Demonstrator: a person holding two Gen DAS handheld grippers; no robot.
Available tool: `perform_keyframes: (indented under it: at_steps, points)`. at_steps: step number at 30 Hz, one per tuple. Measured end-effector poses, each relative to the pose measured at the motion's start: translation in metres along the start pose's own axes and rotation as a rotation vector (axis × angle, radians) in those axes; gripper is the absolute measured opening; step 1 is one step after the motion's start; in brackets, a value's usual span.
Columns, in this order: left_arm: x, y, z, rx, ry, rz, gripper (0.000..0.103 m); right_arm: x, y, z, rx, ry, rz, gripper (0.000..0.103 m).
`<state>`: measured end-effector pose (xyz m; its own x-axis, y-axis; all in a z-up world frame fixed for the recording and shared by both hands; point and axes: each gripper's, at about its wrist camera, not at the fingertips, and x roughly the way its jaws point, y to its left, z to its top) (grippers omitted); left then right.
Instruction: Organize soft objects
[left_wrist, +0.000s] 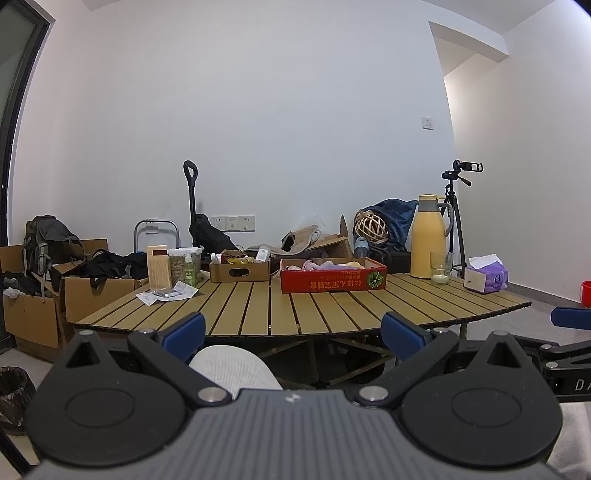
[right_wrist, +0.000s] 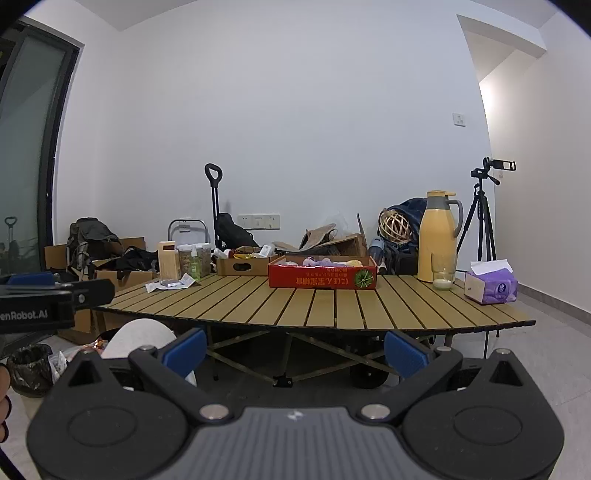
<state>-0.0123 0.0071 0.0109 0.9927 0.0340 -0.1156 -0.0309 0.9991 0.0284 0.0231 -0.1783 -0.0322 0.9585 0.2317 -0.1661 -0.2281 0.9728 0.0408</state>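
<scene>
A red cardboard tray (left_wrist: 332, 281) stands at the back middle of the slatted wooden table (left_wrist: 295, 310). It holds several soft objects (left_wrist: 325, 264) in pink, purple and yellow. The tray also shows in the right wrist view (right_wrist: 322, 277) with the soft objects (right_wrist: 321, 262) inside. My left gripper (left_wrist: 293, 334) is open and empty, held before the table's front edge, well short of the tray. My right gripper (right_wrist: 294, 350) is open and empty, also before the front edge. The right gripper's side shows at the right edge of the left wrist view (left_wrist: 570, 317).
On the table: a brown cardboard box (left_wrist: 239, 271), a wooden block and jars (left_wrist: 173, 269), papers (left_wrist: 166, 294), a yellow thermos (left_wrist: 428, 238), a glass (left_wrist: 440, 267), a purple tissue box (left_wrist: 487, 277). Boxes, bags and a tripod (left_wrist: 456, 218) stand behind. My knee (left_wrist: 232, 369) is below.
</scene>
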Motion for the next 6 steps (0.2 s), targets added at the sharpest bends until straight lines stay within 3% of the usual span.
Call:
perform_keyframes:
  at_steps: [6]
  points:
    - [-0.0018,0.0004,0.0000,-0.003,-0.005,-0.003,0.103,-0.0012,-0.0019,-0.0011,-0.002,-0.010,-0.005,0.103]
